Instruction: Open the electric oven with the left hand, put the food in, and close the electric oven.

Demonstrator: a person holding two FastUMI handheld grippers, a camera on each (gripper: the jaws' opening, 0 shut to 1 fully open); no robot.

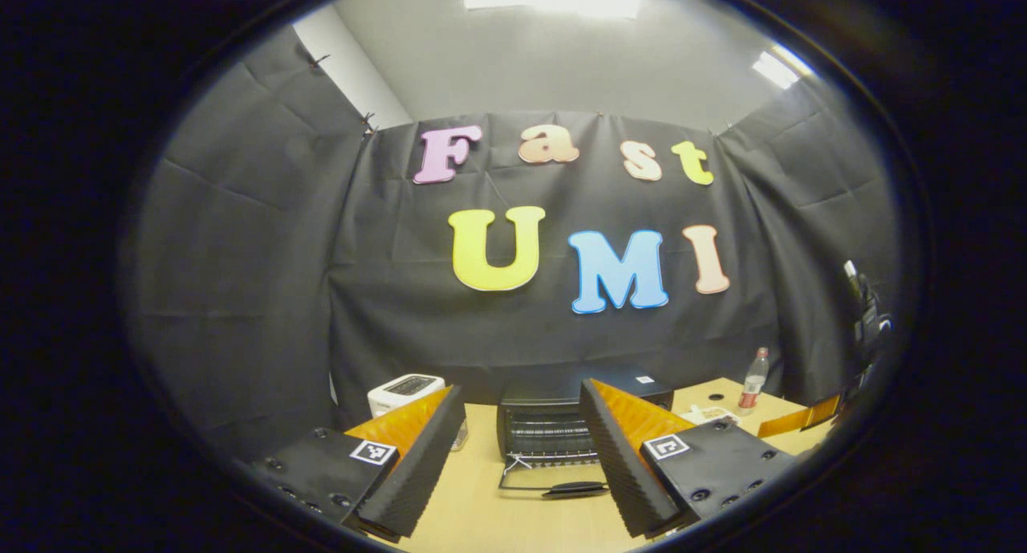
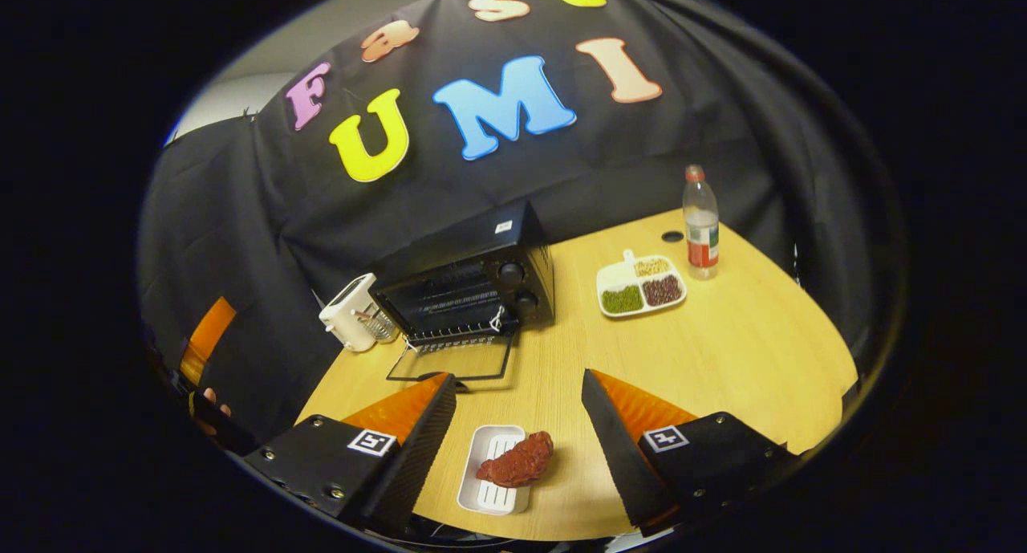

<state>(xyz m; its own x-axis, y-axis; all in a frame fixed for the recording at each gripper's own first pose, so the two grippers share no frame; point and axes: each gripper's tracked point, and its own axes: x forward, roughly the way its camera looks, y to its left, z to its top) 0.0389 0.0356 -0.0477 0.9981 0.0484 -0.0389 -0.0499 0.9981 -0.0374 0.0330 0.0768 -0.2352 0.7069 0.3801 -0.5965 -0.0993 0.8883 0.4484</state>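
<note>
Wood-grain table top (image 2: 746,352) is seen beneath the right gripper (image 2: 519,424), whose jaws are held wide apart with nothing between the fingers but the space above a small white tray (image 2: 481,497). On that tray a reddish-brown piece of food (image 2: 517,461) is laid, overhanging the tray's right edge. Farther out, the black electric oven (image 2: 469,284) is found at the back of the table, its door (image 2: 453,364) folded down flat toward the front and the wire rack visible inside. A white toaster (image 2: 347,312) is set just beside the oven's left side. To the right of the oven, a white divided plate (image 2: 639,286) with green, dark red and yellow fillings is placed, and a clear bottle (image 2: 701,224) with a red cap is stood upright just behind it.

In the left gripper view, the left gripper (image 1: 521,449) is likewise held open and empty, raised above the table and aimed at the oven (image 1: 554,424). The lowered door (image 1: 554,485) with its dark handle is framed between the fingers. The toaster (image 1: 403,392) is seen to the left, the bottle (image 1: 752,380) far right.
</note>
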